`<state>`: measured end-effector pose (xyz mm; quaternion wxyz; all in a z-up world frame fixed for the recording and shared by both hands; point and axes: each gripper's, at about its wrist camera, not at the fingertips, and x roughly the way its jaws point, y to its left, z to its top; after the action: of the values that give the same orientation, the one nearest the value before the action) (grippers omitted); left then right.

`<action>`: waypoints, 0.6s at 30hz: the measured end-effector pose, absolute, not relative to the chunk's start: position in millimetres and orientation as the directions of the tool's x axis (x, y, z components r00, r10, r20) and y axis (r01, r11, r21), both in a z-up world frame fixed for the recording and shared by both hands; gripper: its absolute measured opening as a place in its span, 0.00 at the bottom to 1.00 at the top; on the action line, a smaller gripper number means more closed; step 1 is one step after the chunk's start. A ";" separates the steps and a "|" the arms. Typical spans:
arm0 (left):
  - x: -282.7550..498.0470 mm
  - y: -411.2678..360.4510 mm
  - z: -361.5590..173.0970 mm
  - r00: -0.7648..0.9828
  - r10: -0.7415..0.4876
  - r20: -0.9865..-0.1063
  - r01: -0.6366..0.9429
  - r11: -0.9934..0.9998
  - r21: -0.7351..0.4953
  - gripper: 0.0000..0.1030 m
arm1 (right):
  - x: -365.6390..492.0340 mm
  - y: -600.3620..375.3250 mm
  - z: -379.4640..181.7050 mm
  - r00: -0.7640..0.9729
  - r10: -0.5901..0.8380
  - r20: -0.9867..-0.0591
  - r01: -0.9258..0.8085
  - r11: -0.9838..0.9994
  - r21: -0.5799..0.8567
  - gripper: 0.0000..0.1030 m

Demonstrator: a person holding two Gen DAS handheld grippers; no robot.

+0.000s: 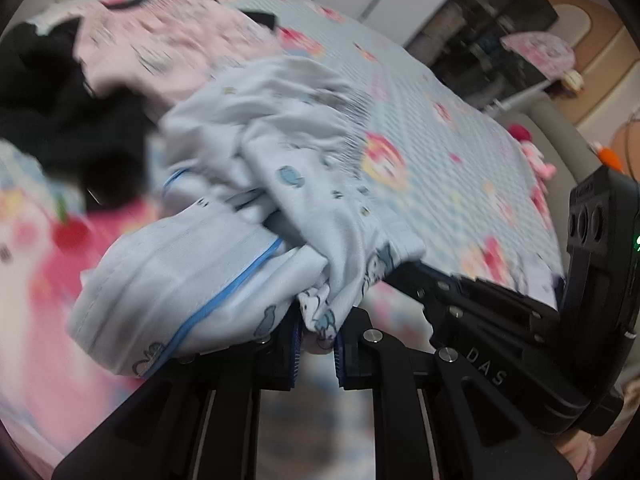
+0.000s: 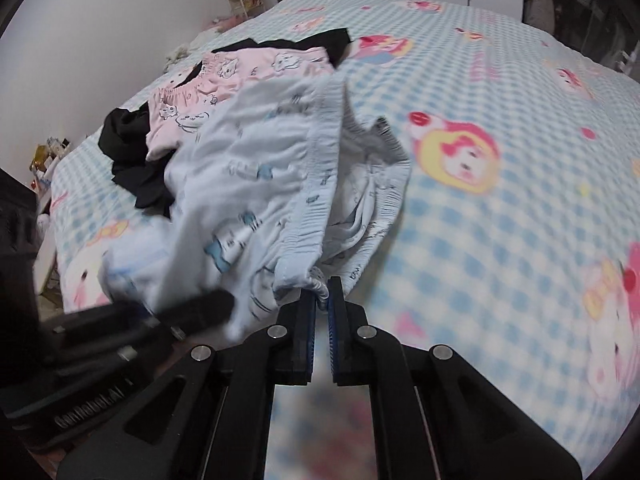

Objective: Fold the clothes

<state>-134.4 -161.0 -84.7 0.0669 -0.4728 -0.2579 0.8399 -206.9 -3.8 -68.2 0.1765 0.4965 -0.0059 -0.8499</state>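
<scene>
Left gripper [image 1: 316, 344]: nearest the lens, our jaws are clenched on a bunched edge of the pale blue pyjama bottoms [image 1: 256, 208], printed cloth squeezed between the blue pads.

Right gripper [image 2: 321, 300]: same story here, jaws nipped tight on the gathered elastic waistband of that blue garment.

Pale blue pyjama bottoms: hanging between our two grippers above the bed [image 2: 500, 220], rumpled and sagging, waistband gaping, no crease or flat fold showing yet. The blur suggests we are mid-swing.

Pink pyjama piece [image 2: 224, 92]: lying loose on the bed just behind the blue one, waistband wrinkled, not folded as far as we can see.

Black clothing [image 2: 136, 160]: crumpled beside and partly under the pink piece, also in a heap.

Progress: we judge the blue garment to be in hand but still shapeless; it needs spreading flat before any fold can land. No neat stack shows anywhere on the bed, so the pink and black pieces look left to do.
</scene>
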 end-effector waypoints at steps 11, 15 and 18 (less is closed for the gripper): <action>-86.6 -14.0 -93.5 -0.400 0.553 -0.731 -0.103 -0.820 -0.563 0.12 | -92.5 122.6 -42.1 -0.513 -0.287 -0.809 0.132 -0.958 0.256 0.02; -78.2 -16.5 -98.4 -0.419 0.517 -0.746 -0.059 -0.836 -0.546 0.14 | -79.3 140.2 -44.1 -0.514 -0.245 -0.822 0.098 -0.969 0.227 0.03; -73.8 -38.2 -97.4 -0.414 0.520 -0.747 -0.018 -0.825 -0.564 0.33 | -85.1 145.7 -54.3 -0.490 -0.270 -0.829 0.094 -0.962 0.257 0.08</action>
<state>-73.8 -38.2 -97.4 0.1672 -0.5149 -0.2437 0.8047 -85.1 145.7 -54.3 0.1059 0.4937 -0.0890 -0.8586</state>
